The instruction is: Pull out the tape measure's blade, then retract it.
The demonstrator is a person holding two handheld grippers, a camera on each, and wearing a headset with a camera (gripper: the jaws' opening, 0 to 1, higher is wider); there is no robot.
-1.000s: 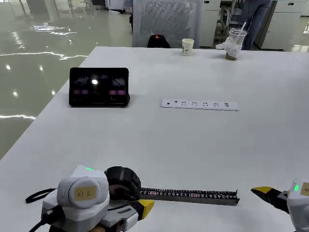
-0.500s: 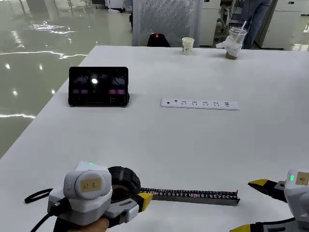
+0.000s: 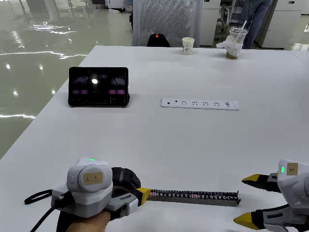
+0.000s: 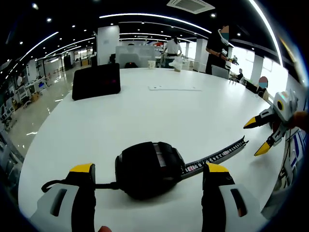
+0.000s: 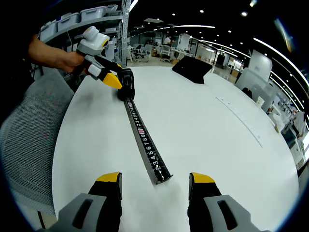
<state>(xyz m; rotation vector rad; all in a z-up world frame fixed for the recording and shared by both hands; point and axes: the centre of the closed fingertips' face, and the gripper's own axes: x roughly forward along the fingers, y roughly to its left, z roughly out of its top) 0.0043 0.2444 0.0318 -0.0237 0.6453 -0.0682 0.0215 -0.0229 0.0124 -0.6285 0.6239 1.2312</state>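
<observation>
In the head view the left hand-held gripper (image 4: 148,169) covers the near side of the tape measure's black case (image 3: 126,179), and only one of its yellow tips shows there. Its own view shows the jaws apart, one on each side of the case with a gap on both sides, gripping nothing. A dark wrist strap (image 3: 36,196) trails from the case on the side away from the blade; its end is hidden. The hand (image 3: 89,223) holding this gripper is cut off by the picture's lower edge.

The blade (image 3: 193,196) lies pulled out flat from the case along the tabletop (image 3: 193,145). The numbers on it are too small to read. At the blade's far end from the case, the right hand-held gripper (image 3: 247,200) has its jaws spread, with the blade's tip (image 3: 236,197) just short of them and not clamped.

The tabletop is plain white. Well beyond the case stand a dark tablet (image 3: 98,86) and a white power strip (image 3: 200,104). Farther off are a paper cup (image 3: 188,46) and a clear plastic cup (image 3: 235,42), its contents unclear. Past them are a mesh chair back (image 3: 166,21) and a glossy, reflective floor (image 3: 38,58).
</observation>
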